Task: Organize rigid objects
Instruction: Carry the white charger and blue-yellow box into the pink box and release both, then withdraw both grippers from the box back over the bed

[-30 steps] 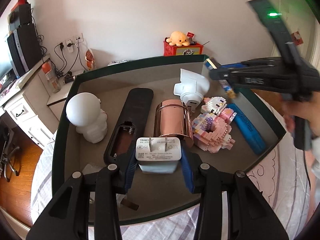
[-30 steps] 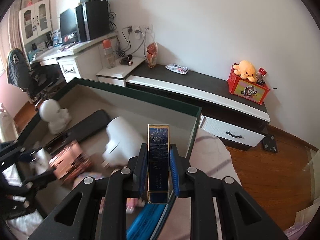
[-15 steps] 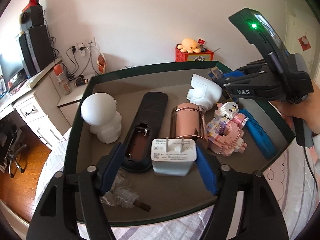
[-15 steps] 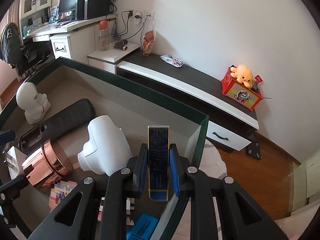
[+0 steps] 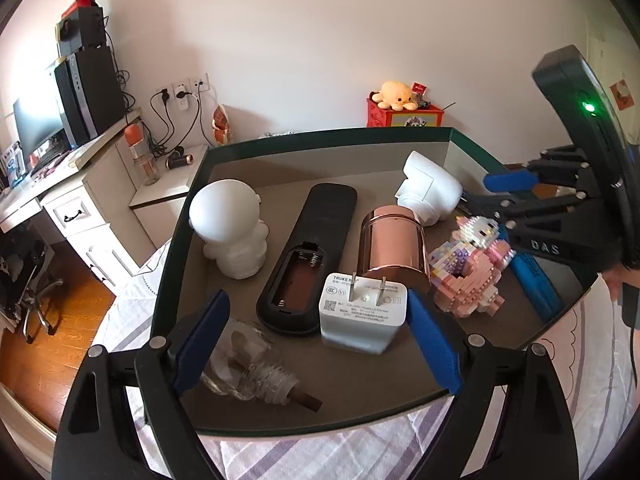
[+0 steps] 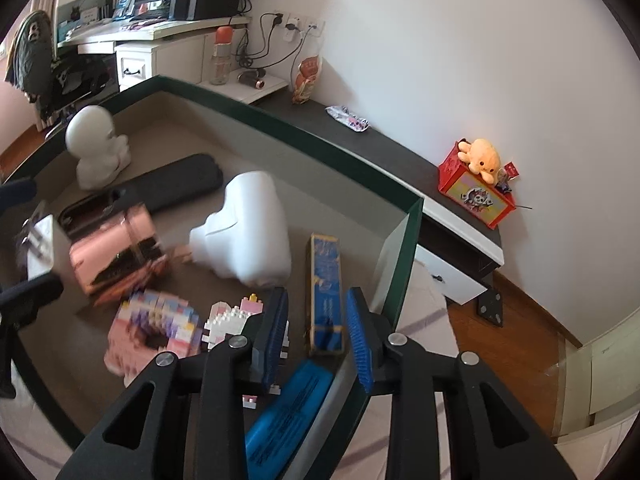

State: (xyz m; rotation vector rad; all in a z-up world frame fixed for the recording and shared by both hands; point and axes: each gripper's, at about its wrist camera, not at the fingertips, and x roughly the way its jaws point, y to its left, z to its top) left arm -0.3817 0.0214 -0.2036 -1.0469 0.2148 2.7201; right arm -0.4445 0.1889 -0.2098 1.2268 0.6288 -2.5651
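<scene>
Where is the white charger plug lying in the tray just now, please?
In the left wrist view, the white charger plug lies near the tray's front, between the black remote and the block figure.

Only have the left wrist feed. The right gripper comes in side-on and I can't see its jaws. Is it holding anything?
Observer: No. In the right wrist view the right gripper has just been opening its jaws. A blue-and-gold box lies between them, and the pads look clear of it.
Operator: Where did it end up?
Observer: Flat on the tray floor, lengthwise, between the white plastic housing and the tray's green wall.
</scene>
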